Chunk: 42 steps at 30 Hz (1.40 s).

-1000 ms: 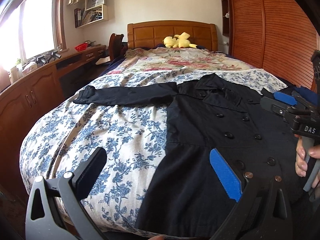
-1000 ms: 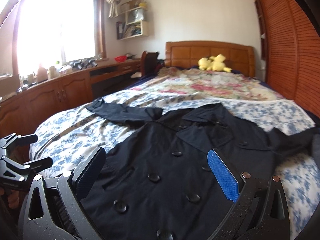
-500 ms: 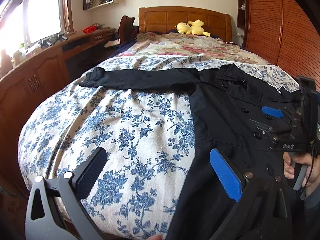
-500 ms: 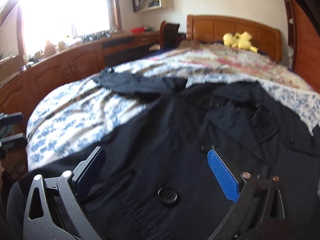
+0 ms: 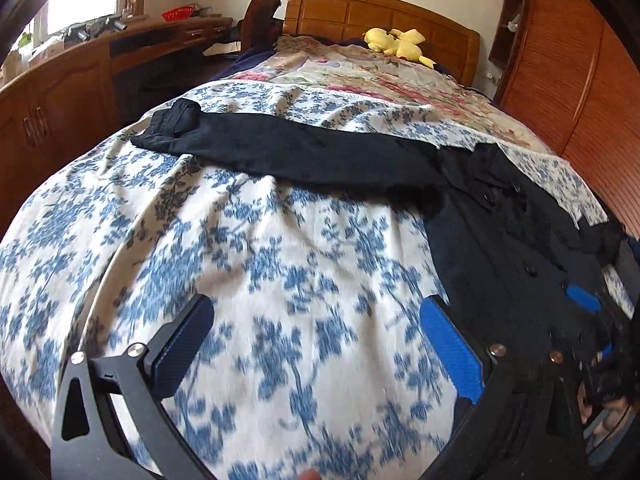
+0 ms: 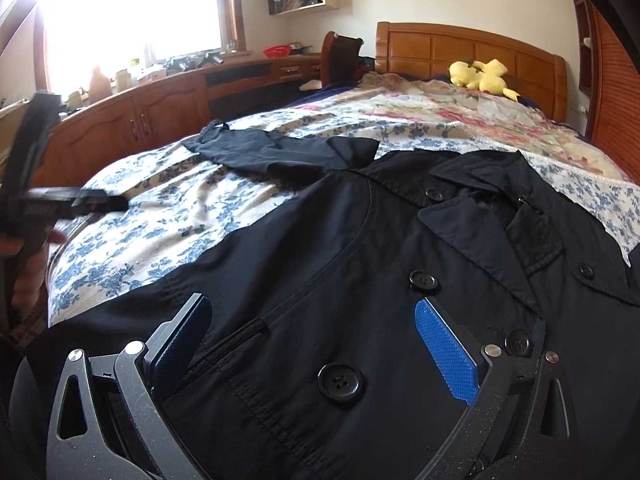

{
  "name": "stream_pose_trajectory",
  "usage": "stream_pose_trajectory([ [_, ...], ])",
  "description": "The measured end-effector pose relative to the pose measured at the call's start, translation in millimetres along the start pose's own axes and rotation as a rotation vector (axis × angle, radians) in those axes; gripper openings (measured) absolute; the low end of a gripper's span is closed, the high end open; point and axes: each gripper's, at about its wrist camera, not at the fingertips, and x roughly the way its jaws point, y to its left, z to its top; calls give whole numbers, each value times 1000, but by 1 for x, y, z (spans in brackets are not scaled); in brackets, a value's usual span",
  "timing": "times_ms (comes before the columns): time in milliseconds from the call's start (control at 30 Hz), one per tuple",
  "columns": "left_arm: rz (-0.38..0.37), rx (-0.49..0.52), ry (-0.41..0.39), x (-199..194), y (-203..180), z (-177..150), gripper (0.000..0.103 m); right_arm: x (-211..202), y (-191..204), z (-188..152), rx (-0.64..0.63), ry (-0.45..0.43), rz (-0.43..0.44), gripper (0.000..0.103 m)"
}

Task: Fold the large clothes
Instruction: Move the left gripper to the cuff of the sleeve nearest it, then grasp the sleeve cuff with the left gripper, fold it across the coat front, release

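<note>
Blue-padded and black-framed, the left gripper [image 5: 316,344] hovers with jaws wide apart over the white quilt with blue flowers [image 5: 248,264], gripping nothing. The right gripper [image 6: 312,340], likewise spread wide and empty, hangs just above the black double-breasted cotton coat [image 6: 360,272] lying flat on the bed, one sleeve [image 5: 288,152] stretched sideways. One yellow plush toy [image 6: 480,74] rests by the wooden headboard [image 6: 460,50].
</note>
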Motion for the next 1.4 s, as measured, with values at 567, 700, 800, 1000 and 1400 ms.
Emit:
stream_pose_trajectory([
  [567,12,-150,49,128,38,95,84,3,-3,-3,21,6,16,103],
  [700,2,-223,89,151,55,102,72,3,-5,-4,28,6,22,103],
  [800,-13,-308,98,160,71,102,56,3,-6,-4,35,10,29,103],
  [1000,5,-296,83,163,64,111,3,2,-7,-4,37,6,30,103],
  [1400,-103,40,-57,52,-85,141,0,-19,-21,-11,90,33,41,103],
])
